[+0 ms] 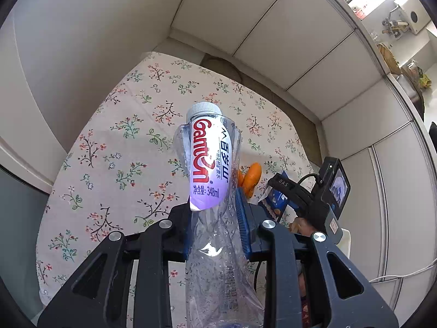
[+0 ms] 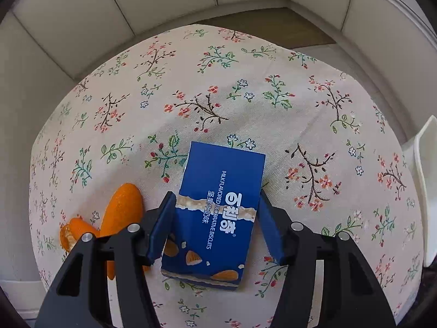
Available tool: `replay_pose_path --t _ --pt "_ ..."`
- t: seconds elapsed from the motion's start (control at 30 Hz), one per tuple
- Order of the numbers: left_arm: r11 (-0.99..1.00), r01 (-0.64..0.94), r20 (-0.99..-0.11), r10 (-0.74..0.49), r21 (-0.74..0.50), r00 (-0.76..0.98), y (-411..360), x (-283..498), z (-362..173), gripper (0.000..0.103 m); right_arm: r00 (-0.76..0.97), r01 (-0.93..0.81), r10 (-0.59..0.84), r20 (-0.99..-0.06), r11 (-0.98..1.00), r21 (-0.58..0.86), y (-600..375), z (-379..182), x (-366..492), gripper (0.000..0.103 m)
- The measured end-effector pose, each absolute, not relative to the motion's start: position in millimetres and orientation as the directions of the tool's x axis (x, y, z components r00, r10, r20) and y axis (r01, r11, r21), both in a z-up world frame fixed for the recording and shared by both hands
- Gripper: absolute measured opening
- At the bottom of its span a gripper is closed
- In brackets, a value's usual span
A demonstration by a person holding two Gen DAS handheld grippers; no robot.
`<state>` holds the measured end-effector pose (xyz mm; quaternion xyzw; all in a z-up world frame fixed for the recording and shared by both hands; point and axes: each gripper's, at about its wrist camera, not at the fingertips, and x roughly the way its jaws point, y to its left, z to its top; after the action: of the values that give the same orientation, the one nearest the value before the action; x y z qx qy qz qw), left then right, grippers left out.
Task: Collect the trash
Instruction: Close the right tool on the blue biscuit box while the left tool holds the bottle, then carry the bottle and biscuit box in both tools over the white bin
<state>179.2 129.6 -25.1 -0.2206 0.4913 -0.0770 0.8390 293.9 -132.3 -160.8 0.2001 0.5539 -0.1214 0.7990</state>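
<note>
Left gripper (image 1: 215, 218) clenched on crushed bottle (image 1: 207, 158) | right gripper (image 2: 215, 227) released, straddling biscuit box (image 2: 218, 207) on bench (image 2: 245, 104) | orange peel (image 2: 121, 210) beside box

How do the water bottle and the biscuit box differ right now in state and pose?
The water bottle is crushed and clear; the biscuit box keeps its flat blue shape. The bottle is lifted off the tablecloth, clamped in the left gripper; the box lies flat on the cloth. The bottle is squeezed tight, while the right gripper only straddles the box, its right finger clear of the box's edge. Both are empty-looking packaging on the same table.
</note>
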Motion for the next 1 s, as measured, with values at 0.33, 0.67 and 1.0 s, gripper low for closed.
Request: replay_pose_path --t 0.33,0.67,1.0 --pt "0.898 -0.083 -0.786 -0.329 -0.432 0.523 124.2 172.2 -18.2 0.026 0.441 0.329 0.119 -0.889 0.901 0.283 -155.7 -139.8 250.6 0.058" --pt "0.914 -0.068 -0.785 -0.303 -0.4 0.541 97.5 172.4 -12.8 0.026 0.575 0.144 0.123 -0.809 0.958 0.249 -151.6 -78.8 217.3 0.058" --pt "0.912 0.03 -0.713 -0.339 -0.408 0.614 46.4 168.2 11.4 0.026 0.685 0.075 0.096 -0.722 0.977 0.201 -186.5 -32.7 183.4 0.058"
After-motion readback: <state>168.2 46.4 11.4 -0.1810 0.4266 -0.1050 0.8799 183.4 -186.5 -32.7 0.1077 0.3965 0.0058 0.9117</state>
